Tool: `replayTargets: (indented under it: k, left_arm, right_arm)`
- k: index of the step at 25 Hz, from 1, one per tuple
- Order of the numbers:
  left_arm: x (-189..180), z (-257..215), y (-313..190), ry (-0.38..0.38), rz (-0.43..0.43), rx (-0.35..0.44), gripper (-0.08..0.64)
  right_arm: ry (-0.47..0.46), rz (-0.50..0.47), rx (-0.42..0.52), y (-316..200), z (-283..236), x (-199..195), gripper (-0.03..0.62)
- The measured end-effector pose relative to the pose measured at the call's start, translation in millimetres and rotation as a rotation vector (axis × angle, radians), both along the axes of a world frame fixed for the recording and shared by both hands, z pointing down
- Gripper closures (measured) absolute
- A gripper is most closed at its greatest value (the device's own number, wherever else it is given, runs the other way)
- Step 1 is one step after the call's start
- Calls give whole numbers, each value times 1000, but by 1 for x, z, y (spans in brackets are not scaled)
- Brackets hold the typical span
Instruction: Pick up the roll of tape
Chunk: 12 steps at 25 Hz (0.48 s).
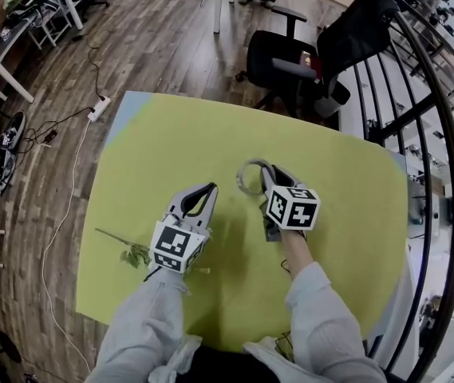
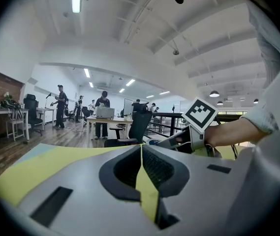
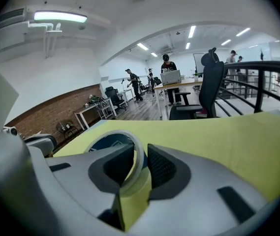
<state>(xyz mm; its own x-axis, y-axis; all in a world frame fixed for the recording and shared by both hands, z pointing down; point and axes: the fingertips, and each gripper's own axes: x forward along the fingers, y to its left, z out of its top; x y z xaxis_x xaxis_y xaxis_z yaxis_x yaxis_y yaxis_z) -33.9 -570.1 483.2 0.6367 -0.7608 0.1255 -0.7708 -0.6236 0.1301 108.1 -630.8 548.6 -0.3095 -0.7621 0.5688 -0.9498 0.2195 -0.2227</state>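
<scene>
The roll of tape (image 1: 239, 179) is a thin pale ring near the middle of the yellow-green table top (image 1: 171, 142). My right gripper (image 1: 263, 174) is shut on it. In the right gripper view the ring's wall (image 3: 136, 146) stands on edge between the two black pads, and my right gripper (image 3: 142, 163) pinches it. My left gripper (image 1: 209, 188) hovers to the left of the roll, apart from it, with its jaws shut and nothing between them. Seen in the left gripper view, the left gripper (image 2: 140, 154) has its tips touching, and the right gripper's marker cube (image 2: 200, 113) shows beyond them.
A green sprig with a long stem (image 1: 135, 254) lies on the table left of my left gripper. A black office chair (image 1: 282, 58) stands past the far edge. A dark railing (image 1: 430, 118) curves along the right side. A power strip (image 1: 99, 108) lies on the floor.
</scene>
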Motion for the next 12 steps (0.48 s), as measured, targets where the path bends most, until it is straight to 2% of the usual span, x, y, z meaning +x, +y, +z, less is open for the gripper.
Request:
replayTargets:
  k: [6, 12]
  left_arm:
    - [8, -33, 16, -17, 3, 41, 538]
    - [8, -49, 51, -30, 14, 69, 538]
  right_arm:
    - [-23, 3, 65, 19, -38, 12, 497]
    - [-48, 17, 111, 61, -62, 14, 497]
